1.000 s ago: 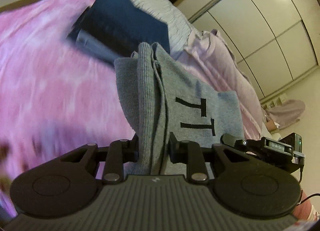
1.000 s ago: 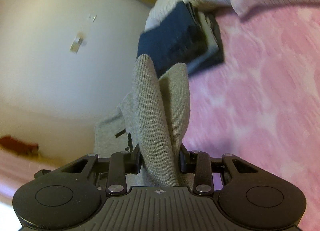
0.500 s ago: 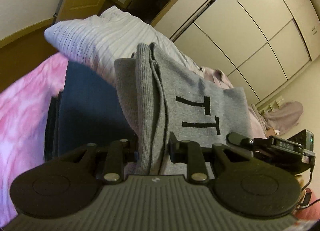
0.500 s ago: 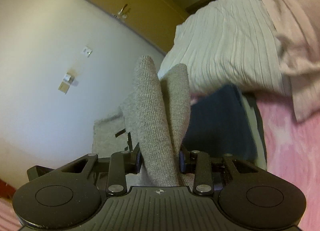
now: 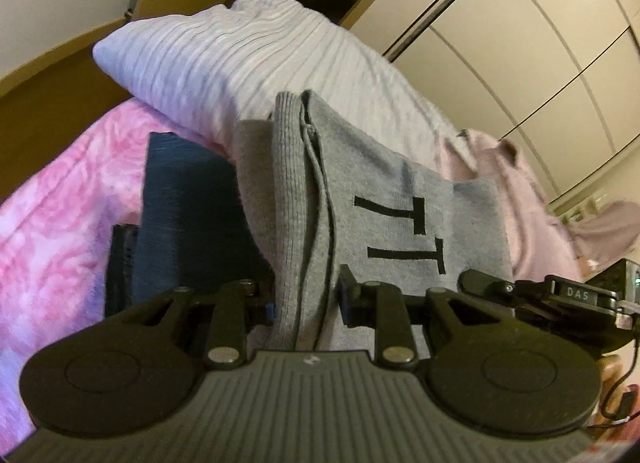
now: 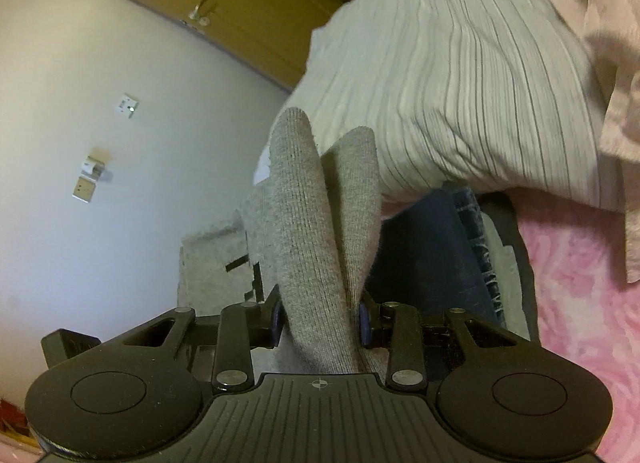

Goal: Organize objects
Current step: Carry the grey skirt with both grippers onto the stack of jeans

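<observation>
Both grippers are swinging the folded grey garment (image 5: 400,199) off the open pink bedspread (image 5: 60,223) and up beside the striped pillow (image 5: 248,59) — the navy folded stack (image 5: 188,219) sits just below that pillow, under the garment. Left gripper (image 5: 306,299) is pinching the ribbed edge, jaws easing apart; right gripper (image 6: 320,319) is gripping the other bunched end (image 6: 316,223), jaws also loosening — cloth between the pads on both

Grey ribbed-knit garment (image 5: 304,199) — matt, fuzzy pink blanket (image 5: 60,223), striped cloth pillow (image 5: 248,59)
</observation>
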### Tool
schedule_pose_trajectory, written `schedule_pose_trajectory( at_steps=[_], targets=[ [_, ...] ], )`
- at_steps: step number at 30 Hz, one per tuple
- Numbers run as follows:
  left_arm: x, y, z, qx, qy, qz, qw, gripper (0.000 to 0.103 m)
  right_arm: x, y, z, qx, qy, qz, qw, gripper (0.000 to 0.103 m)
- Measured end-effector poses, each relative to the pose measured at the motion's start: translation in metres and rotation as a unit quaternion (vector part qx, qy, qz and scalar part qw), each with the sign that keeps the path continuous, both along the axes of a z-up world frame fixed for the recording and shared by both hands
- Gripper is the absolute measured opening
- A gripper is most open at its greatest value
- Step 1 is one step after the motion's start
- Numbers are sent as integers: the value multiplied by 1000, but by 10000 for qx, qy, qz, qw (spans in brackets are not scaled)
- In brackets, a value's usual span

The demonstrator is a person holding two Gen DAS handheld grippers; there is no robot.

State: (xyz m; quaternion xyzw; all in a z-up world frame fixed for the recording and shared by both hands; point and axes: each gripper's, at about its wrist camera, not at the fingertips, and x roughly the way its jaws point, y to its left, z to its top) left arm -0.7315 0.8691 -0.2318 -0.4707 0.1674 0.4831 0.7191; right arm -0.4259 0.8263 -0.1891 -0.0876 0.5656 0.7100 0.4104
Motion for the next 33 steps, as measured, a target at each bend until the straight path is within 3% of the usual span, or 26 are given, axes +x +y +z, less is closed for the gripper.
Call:
schedule_pose_trajectory(
  at_steps=[1,3,6,9,11,15,17,19,21,24,29,33],
  targets=[
    [1,2,-7,34,213,34,9998,32,-2,1,-10,-67,-148,-44,9999,36],
    [-1,2,-19,-32,684,232,9974,34,-6,-1,-21,-161,-747,-199,9969,43],
    [-18,-9,-16,114,578,549,9967,41,-6,-14,-17,353,-1483,-319,9878,48],
    [-23,-16,2,509,1051,891,9892,33,-10,-25,1,1005,-2222,-369,9691,48],
    [-18,-14,15,789,1172,988,9850,33,-18,-27,13,1503,-2567,-343,9541,48],
    [12,-8,22,1232,1288,655,9818,26,-46,-29,23,2203,-2890,-175,9315,43],
    [21,-8,11,1221,1368,556,9815,22,-64,-37,14,2441,-3148,-26,9172,33],
    [23,-13,-13,1029,1451,564,9824,13,-73,-43,-7,2388,-3277,165,9140,24],
    [18,-27,-36,1202,1590,512,9786,16,-74,-48,-34,2248,-3499,254,9091,24],
    [14,-43,-47,1375,1569,354,9774,16,-62,-59,-52,2293,-3316,293,9147,24],
    [11,-61,-19,1226,1495,622,9791,14,-54,-84,-24,2315,-3340,66,9137,24],
    [14,-103,3,1531,1342,400,9782,13,-55,-128,-3,2574,-3133,164,9140,24]
  ],
)
